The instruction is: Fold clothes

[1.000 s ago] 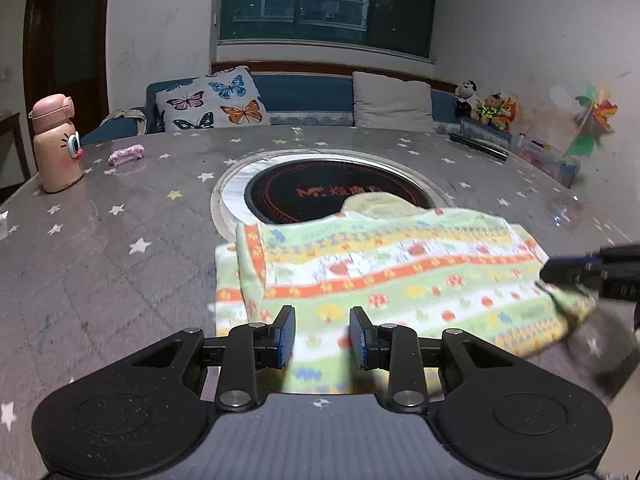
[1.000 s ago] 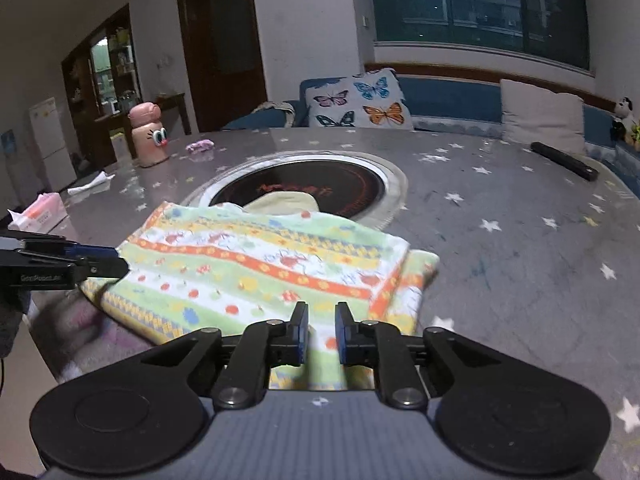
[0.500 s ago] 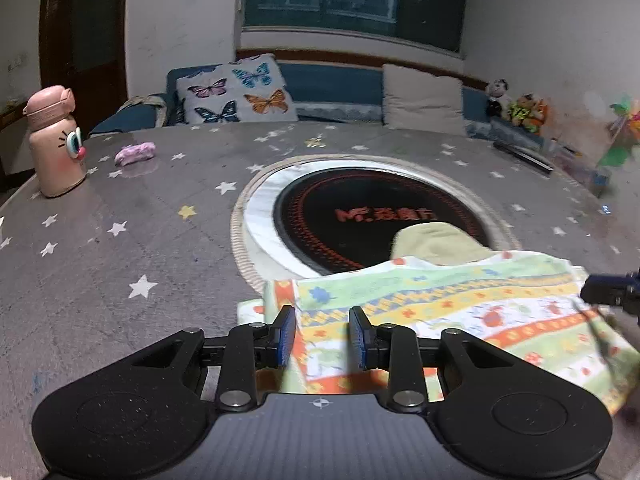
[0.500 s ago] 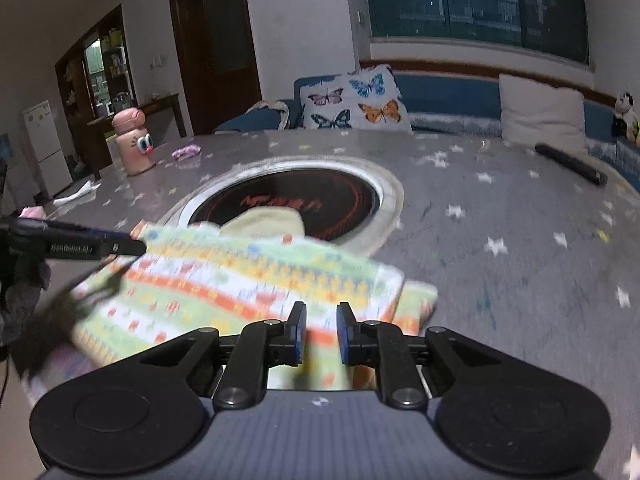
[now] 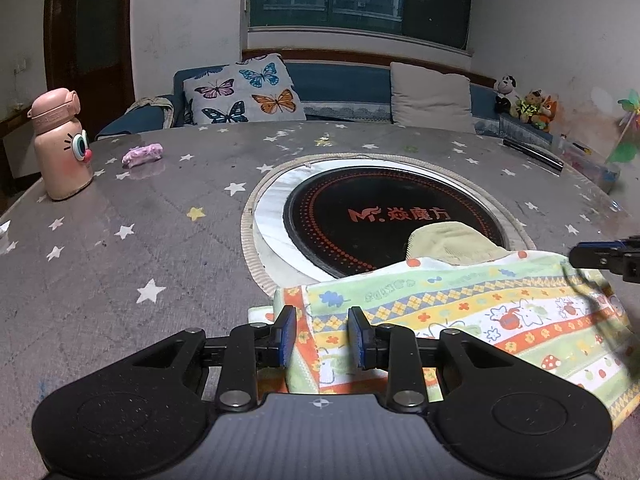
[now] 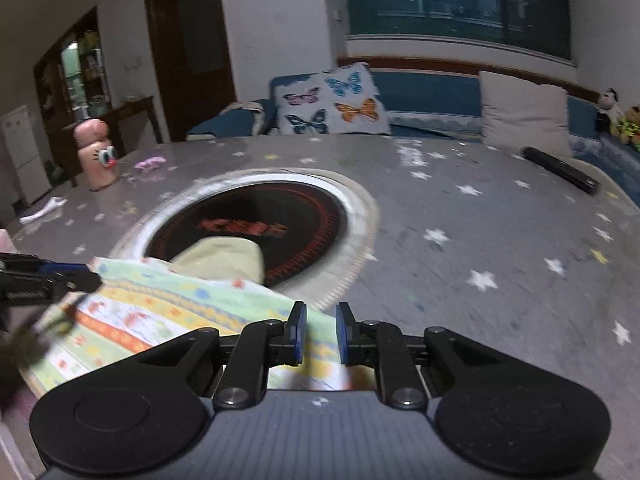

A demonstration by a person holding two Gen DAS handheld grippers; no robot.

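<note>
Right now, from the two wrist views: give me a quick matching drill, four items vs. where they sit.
Items:
1. pink bottle
2. striped garment
3. black stick
4. butterfly pillow

Places:
A. on the sofa behind the table
B. table's far left
C. table's far right
D. near edge, partly over the round black cooktop

Pairs: 1-B, 2-D, 3-C, 4-A

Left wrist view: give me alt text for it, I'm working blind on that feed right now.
The left gripper has a bunched edge of the striped, colourfully patterned garment between its blue pads, over a grey star-print table. The garment spreads right toward the right gripper and overlaps a round black inset hob. A pink bottle stands far left.
</note>
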